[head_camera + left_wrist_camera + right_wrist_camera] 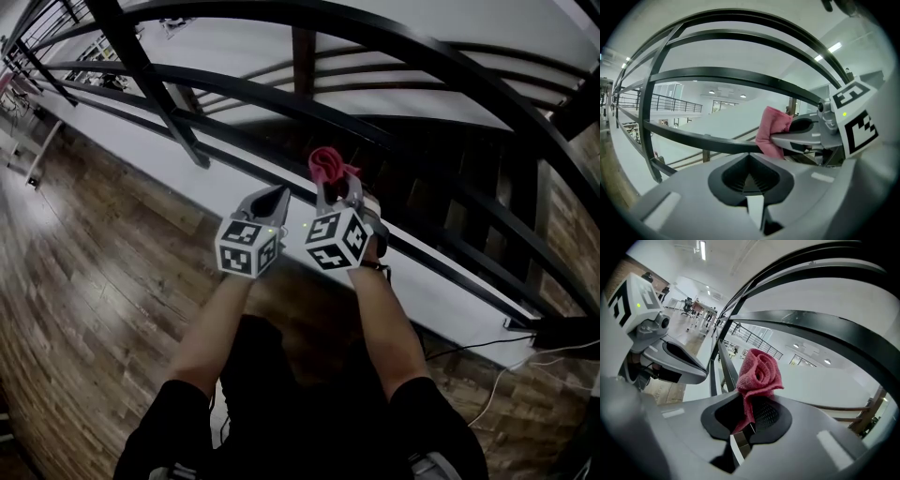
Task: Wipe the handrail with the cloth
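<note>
My right gripper (337, 184) is clamped on the red cloth (326, 164), a bunched roll poking past the jaw tips toward the black handrail (225, 86) — contact I cannot confirm. My left gripper (272, 199) is pinched together on nothing, just beside it. I judge the wiping hardly begun, with the whole rail left — its long axis runs far-left to near-right in the head view.

Rough, looped terry cloth (758, 373) sits in my right fingers (811, 437), which are smooth grey plastic with a dull sheen. The handrail (450, 64) is glossy black metal; the floor (103, 281) is grained wood.
</note>
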